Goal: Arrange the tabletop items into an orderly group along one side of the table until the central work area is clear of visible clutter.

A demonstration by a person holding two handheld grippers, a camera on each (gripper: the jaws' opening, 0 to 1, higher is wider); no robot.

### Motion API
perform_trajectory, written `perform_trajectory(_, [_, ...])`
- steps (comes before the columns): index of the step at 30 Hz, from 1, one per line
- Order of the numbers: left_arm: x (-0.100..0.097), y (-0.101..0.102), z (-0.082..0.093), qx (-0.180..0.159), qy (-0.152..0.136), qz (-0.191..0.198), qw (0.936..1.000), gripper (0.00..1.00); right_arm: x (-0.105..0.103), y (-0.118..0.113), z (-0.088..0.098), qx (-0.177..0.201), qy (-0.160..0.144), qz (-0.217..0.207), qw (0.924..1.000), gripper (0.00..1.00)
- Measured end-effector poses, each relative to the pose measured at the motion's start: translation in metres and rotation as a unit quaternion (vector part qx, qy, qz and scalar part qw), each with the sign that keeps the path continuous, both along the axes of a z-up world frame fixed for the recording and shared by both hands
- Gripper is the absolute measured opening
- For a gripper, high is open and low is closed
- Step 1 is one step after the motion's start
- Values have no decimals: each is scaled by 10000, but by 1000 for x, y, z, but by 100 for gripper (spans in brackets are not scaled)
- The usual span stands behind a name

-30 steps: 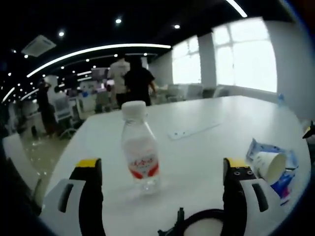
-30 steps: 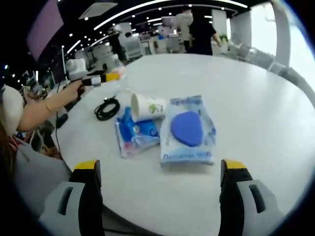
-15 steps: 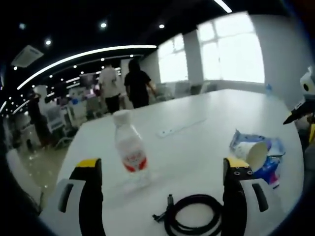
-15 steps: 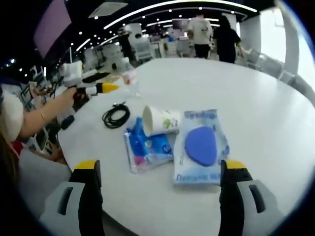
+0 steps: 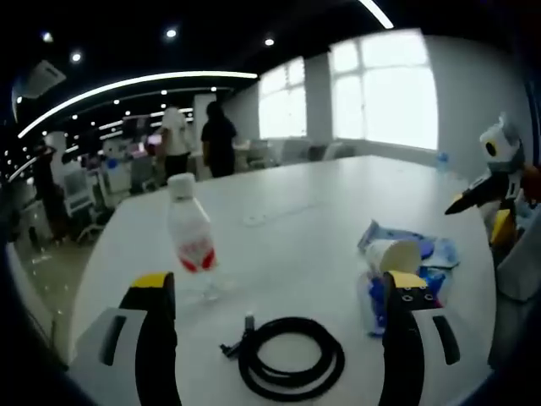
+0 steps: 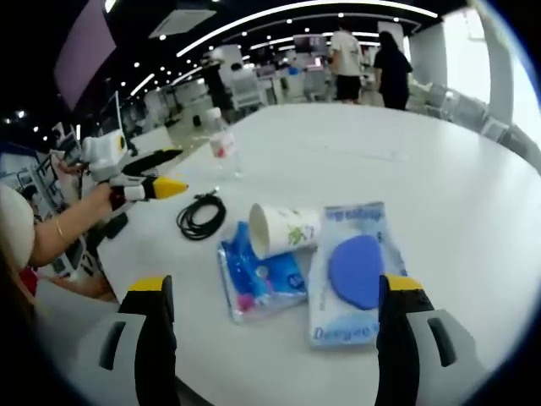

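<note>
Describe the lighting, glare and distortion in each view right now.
Left gripper view: blown-out windows backlight the white table, so the water bottle looks soft and dim. Right gripper view: evener light, with a sharper paper cup; ceiling light strips bow with the fisheye.

My left gripper view is dim and soft. The big windows point(image 5: 385, 97) beyond the far edge of the worktop point(image 5: 296, 245) are blown out to white, and their light washes pale over the surface. The bottle point(image 5: 190, 245) looks smeared, its label unreadable, and the people behind it are dark shapes against the glare. My right gripper view is brighter and sharper: long ceiling light strips point(image 6: 287, 13) and small spot lamps light the white worktop point(image 6: 456, 203) evenly, with faint shadows under the cup point(image 6: 283, 228). In both views straight lines bow hard toward the edges.
</note>
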State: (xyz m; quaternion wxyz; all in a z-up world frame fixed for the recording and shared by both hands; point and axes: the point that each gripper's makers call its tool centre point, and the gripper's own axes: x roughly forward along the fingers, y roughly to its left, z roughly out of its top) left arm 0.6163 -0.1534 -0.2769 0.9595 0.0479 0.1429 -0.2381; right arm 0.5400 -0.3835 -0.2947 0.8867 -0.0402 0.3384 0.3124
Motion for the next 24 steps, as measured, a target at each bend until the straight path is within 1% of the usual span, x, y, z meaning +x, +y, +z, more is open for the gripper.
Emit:
perform_trajectory(4, [-11, -6, 0, 33, 32, -100, 9999, 99, 6, 7, -1, -11, -81, 113, 9999, 99])
perform_trajectory(5, [-14, -8, -2, 44, 84, -114, 9999, 99, 8, 10, -3, -49, -103, 185, 9998, 99])
perform_trajectory(6, [-18, -10, -4, 38, 144, -147, 9998, 99, 9, 11, -4, -70, -102, 213, 9997, 98])
perform_trajectory(10, [-29, -16, -8, -41, 222, -234, 9995, 99, 15, 19, -6, -86, -179, 358, 9992, 92])
perform_trajectory(13, [-35, -19, -8, -84, 228, -273, 9993, 99, 20, 24, -10, -138, -141, 415, 9989, 91])
perform_trajectory(14, [-36, -19, -8, -81, 234, -258, 9994, 99, 22, 27, -10, -137, -207, 462, 9986, 89])
perform_trajectory(17, [-37, -20, -7, -90, 211, -247, 9994, 99, 26, 32, -11, -210, -274, 514, 9981, 85])
perform_trajectory(19, [-38, -23, -5, -142, 197, -294, 9993, 99, 32, 33, -12, -289, -385, 502, 9976, 84])
perform_trajectory(21, [-41, -27, -6, -123, 224, -378, 9990, 99, 37, 34, -14, -355, -473, 485, 9971, 85])
perform_trajectory(24, [-44, -29, -8, -81, 257, -428, 9987, 99, 41, 35, -16, -335, -508, 484, 9970, 80])
